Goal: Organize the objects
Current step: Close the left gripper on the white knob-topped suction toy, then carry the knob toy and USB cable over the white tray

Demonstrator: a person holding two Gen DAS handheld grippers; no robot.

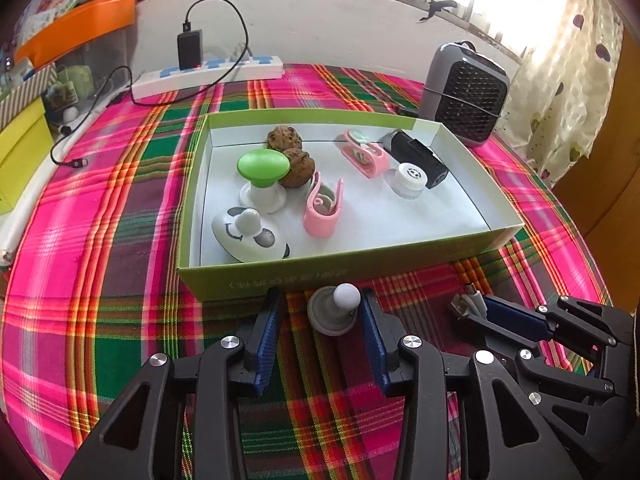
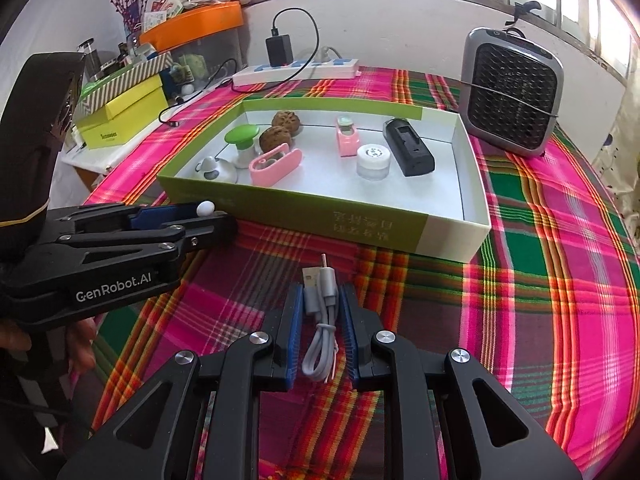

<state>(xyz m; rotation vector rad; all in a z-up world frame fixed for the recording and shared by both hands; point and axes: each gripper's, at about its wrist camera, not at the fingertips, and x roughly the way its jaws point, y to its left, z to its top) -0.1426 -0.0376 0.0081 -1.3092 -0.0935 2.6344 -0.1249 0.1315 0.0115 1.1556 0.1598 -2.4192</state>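
Pickup step, judged from positions. The left gripper (image 1: pixel 320 312) is open, a grey knobbed stopper (image 1: pixel 334 308) between its fingers. The right gripper (image 2: pixel 320 308) brackets a coiled USB cable (image 2: pixel 322 320); whether it pinches, I cannot tell. Next: close, lift into the green box (image 2: pixel 360 220) ahead.

Left matte-black plastic two-finger gripper (image 1: pixel 322 312): angular linkage arms with triangular cut-outs, round silver screw heads at pivots, ribbed blue pads (image 1: pixel 267 340) on inner finger faces. White "GenRobot.AI" lettering on its side, seen from right wrist view. Right matte-black gripper (image 2: pixel 320 308): same build, same blue pads (image 2: pixel 294 334). Bare skin of person's hand (image 2: pixel 82 346) visible beneath left unit.
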